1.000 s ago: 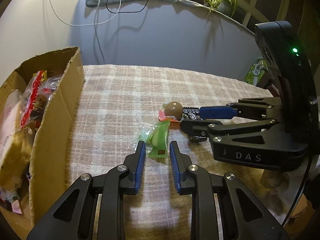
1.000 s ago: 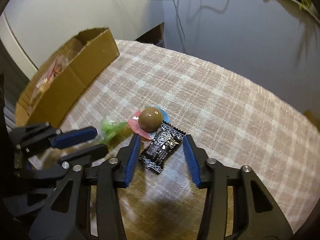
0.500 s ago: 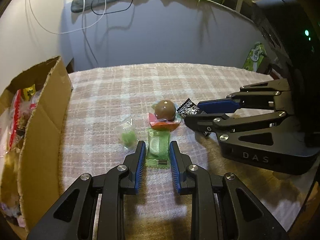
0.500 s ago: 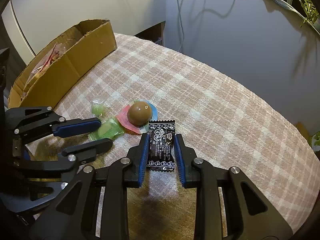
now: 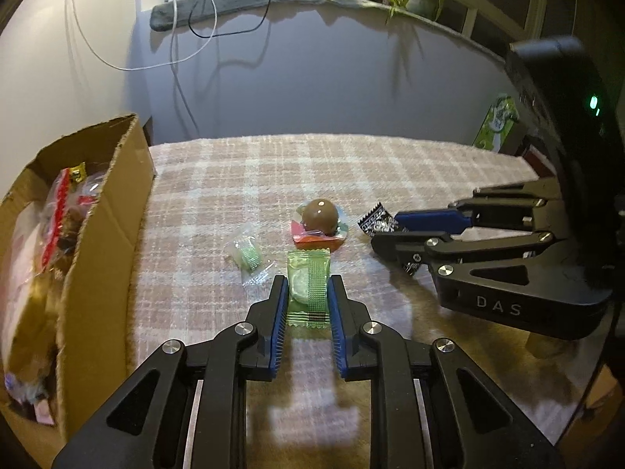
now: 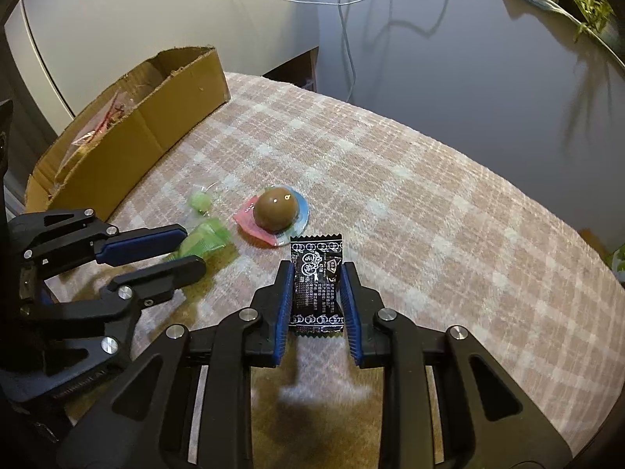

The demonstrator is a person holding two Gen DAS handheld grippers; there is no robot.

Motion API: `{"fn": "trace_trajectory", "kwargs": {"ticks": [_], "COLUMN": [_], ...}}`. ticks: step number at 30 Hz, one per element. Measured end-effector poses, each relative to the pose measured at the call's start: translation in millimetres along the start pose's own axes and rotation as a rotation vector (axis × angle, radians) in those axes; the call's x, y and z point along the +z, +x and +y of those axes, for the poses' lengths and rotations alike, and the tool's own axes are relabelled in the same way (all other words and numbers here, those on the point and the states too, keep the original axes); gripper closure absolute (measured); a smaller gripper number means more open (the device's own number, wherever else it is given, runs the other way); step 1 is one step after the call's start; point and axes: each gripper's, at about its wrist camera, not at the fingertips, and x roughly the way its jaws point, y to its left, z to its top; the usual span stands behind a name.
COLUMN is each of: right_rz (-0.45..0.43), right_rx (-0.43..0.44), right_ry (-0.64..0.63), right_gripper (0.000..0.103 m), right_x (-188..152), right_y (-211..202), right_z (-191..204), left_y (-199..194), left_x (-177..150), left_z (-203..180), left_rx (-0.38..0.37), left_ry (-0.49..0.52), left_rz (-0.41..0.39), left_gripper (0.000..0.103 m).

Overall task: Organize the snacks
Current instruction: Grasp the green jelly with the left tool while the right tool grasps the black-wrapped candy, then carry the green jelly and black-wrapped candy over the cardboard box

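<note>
While both tools hang low over the plaid cloth (image 5: 351, 164), each has a wrapped sweet pinched between its blue pads. The left gripper (image 5: 307, 289) has just been closing and now clamps the sides of the green packet (image 5: 308, 285), which lies flat on the cloth. The right gripper (image 6: 317, 277) is drawn in tight on the black packet (image 6: 317, 273), its printed end sticking out past the fingertips. Just beyond both packets sits the brown chocolate ball (image 6: 275, 205) on its pink and blue wrapper, with a small clear-wrapped green candy (image 5: 247, 255) beside it. At the left edge of the cloth stands the cardboard box (image 5: 105, 234), already holding bagged snacks.
</note>
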Motion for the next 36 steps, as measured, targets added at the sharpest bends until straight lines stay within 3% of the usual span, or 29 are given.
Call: {"fn": "trace_trajectory", "kwargs": {"ticks": [16, 36], "right_rz": [-0.117, -0.206], "right_rx": [0.027, 0.105], "right_ry": [0.018, -0.08], "right_gripper": [0.078, 0.078], "right_x": [-4.1, 55.4], "right_y": [-57.8, -72.1], "right_z": [21.2, 104.2], "left_y": [-75.0, -121.9], "left_x": [-1.2, -9.9], "left_z": [14.3, 83.7], "left_rx": [0.003, 0.096], "left_ry": [-0.048, -0.137], "left_rz": [-0.142, -0.223], "left_gripper": [0.084, 0.084]}}
